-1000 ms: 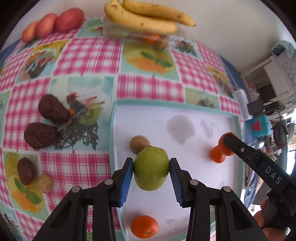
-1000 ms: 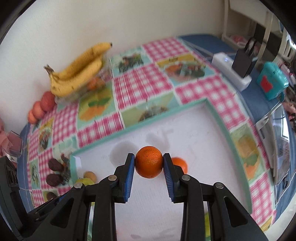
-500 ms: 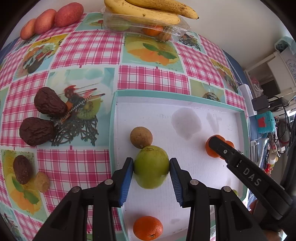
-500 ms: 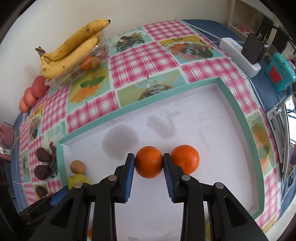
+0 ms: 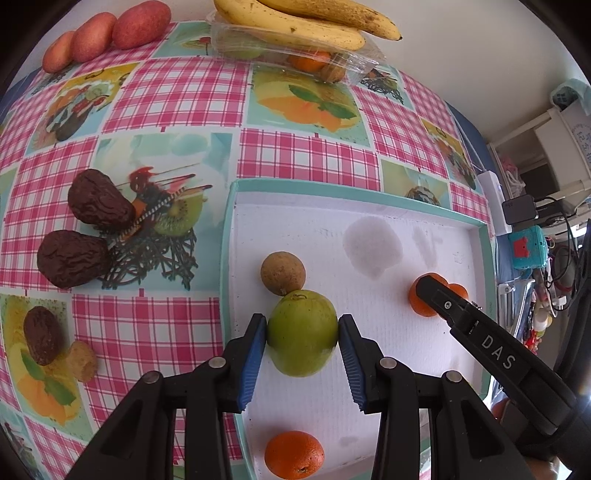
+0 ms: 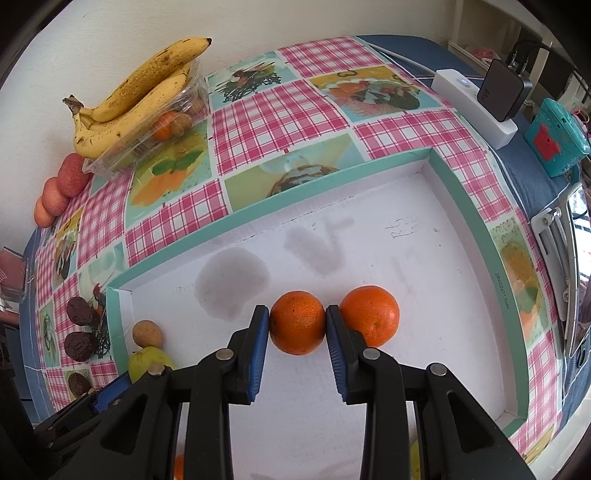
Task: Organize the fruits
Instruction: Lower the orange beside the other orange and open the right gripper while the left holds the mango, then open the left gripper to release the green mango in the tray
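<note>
Left wrist view. The left gripper (image 5: pixel 302 334) had its blue-padded jaws closed against both sides of a round green apple-like fruit (image 5: pixel 301 332), which sat over the white floor of the shallow teal-rimmed white tray (image 5: pixel 354 192), near the tray's left edge. A small round brown fruit (image 5: pixel 282 272) lay just beyond the green fruit, touching or nearly touching it (contact not resolvable). A loose orange mandarin (image 5: pixel 294 454) lay near the tray's front left corner. Toward the tray's right edge the black right gripper (image 5: pixel 430 295) covered part of two orange fruits. On the pink checked fruit-print tablecloth (image 5: pixel 177 85), left of the tray, lay two wrinkled dark brown fruits (image 5: pixel 99 203). At the cloth's far edge, yellow bananas (image 5: pixel 310 26) rested on a clear plastic punnet (image 5: pixel 295 55), with three red-skinned oval fruits (image 5: pixel 107 33) toward the far left corner.

Right wrist view. The right gripper's jaws held a small orange mandarin (image 6: pixel 297 322) between the pads, low over the tray floor, roughly mid-tray. A second orange mandarin (image 6: pixel 371 319) rested on the floor just right of the right-hand pad. The green fruit showed at the tray's left edge, partly hidden by the left gripper.
</note>
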